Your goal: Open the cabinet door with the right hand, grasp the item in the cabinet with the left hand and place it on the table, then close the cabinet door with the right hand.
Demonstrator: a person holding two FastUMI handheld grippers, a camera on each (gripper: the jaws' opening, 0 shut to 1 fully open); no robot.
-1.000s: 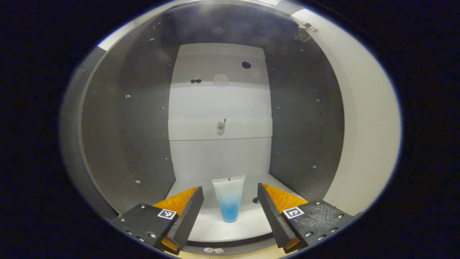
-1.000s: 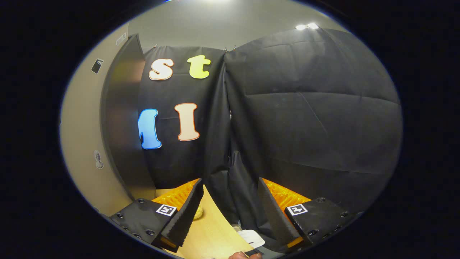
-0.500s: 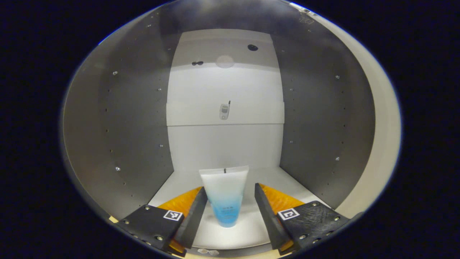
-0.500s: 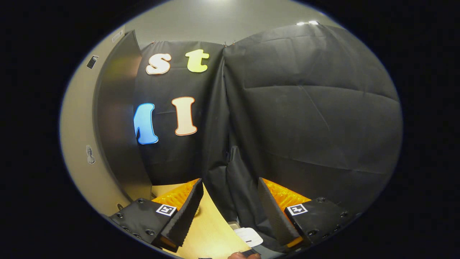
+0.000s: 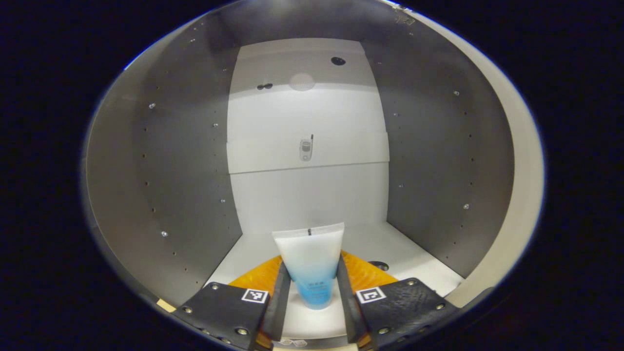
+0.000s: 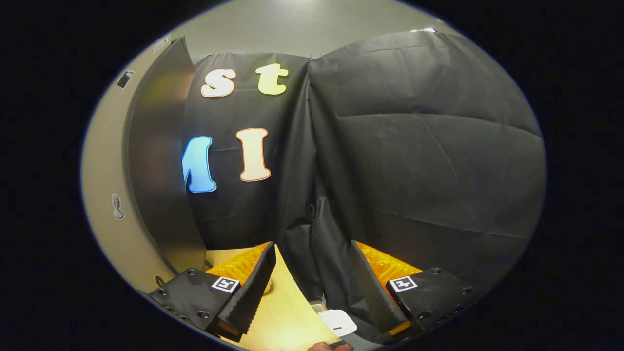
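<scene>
Inside the open cabinet, the left tongs, spread a second earlier, had narrowed to pinch the upright tube standing on the cabinet floor; lifting it out could follow. The right tongs hung spread above the tabletop, beside the swung-out door.

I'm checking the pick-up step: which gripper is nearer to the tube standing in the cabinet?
Left. The left gripper has its fingers pressed on both sides of the tube; the right gripper is open, facing the booth wall beside the cabinet door.
</scene>
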